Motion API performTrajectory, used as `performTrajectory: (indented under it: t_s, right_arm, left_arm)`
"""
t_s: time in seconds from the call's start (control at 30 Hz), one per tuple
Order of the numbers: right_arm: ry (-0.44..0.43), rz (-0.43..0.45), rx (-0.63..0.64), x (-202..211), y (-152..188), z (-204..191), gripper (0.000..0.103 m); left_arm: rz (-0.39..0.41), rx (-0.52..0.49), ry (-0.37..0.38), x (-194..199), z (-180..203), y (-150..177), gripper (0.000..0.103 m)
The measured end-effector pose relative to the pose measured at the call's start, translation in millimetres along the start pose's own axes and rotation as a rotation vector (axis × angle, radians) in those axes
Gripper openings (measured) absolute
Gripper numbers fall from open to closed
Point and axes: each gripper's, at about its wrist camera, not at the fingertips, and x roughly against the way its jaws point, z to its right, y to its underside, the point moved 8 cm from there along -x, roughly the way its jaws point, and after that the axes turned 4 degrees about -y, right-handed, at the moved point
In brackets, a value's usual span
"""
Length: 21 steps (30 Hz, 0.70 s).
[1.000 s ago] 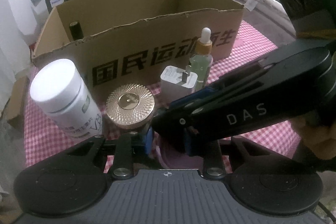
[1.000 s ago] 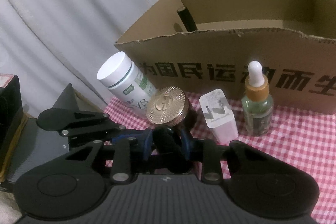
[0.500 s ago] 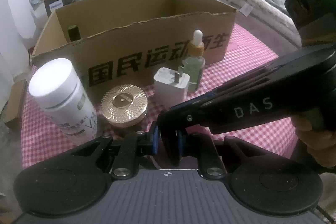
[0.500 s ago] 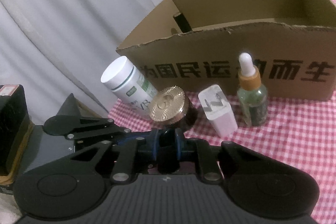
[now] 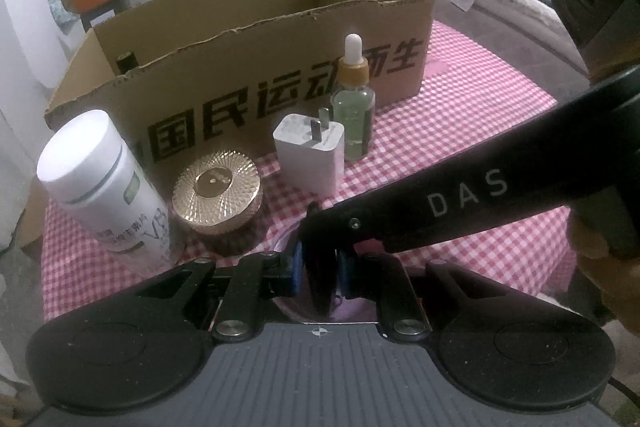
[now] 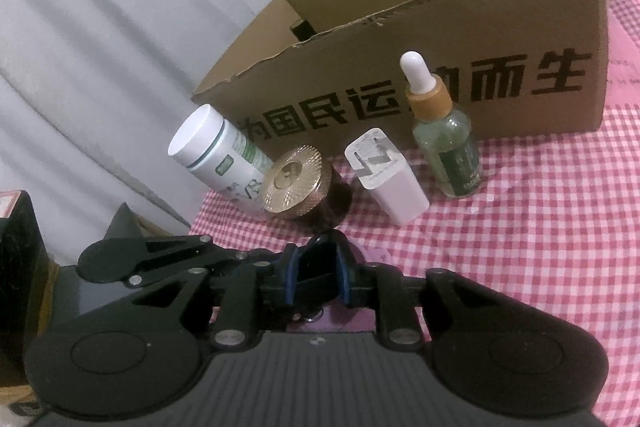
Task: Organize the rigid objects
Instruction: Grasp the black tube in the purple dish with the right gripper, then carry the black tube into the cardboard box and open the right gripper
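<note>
In box: 1 dark item. Left for you, in front on cloth: white bottle, gold jar, charger, dropper bottle. Left gripper and right gripper: tips crossed, jaws narrow, grip can't tell.

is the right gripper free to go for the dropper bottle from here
Probably yes. The dropper bottle stands upright on the checked cloth before the box, with bare cloth between it and the right gripper. Only the white charger stands close beside it.
</note>
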Motion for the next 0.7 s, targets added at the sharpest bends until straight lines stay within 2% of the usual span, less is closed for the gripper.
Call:
performTrajectory:
  t_s: [0.2,0.37,0.53,0.7]
  right_arm:
    - [-0.003,0.023,0.017,14.2,-0.9,-13.4,0.022]
    - [-0.015,0.076,0.079,34.1,-14.8,-41.4,0.022]
    - [-0.05,0.127,0.161,50.4,-50.1,-76.2,0.022]
    - [-0.093,0.117,0.197,45.4,-106.9,-98.2,0.022]
  left_arm:
    - [0.043,-0.002,-0.017,23.6,0.3,-3.3,0.015]
    - [0.118,0.012,-0.046,56.9,-11.9,-20.3,0.015]
    - [0.179,0.005,-0.101,85.1,-33.3,-55.9,0.015]
    - [0.152,0.02,-0.129,86.4,-65.3,-99.8,0.015]
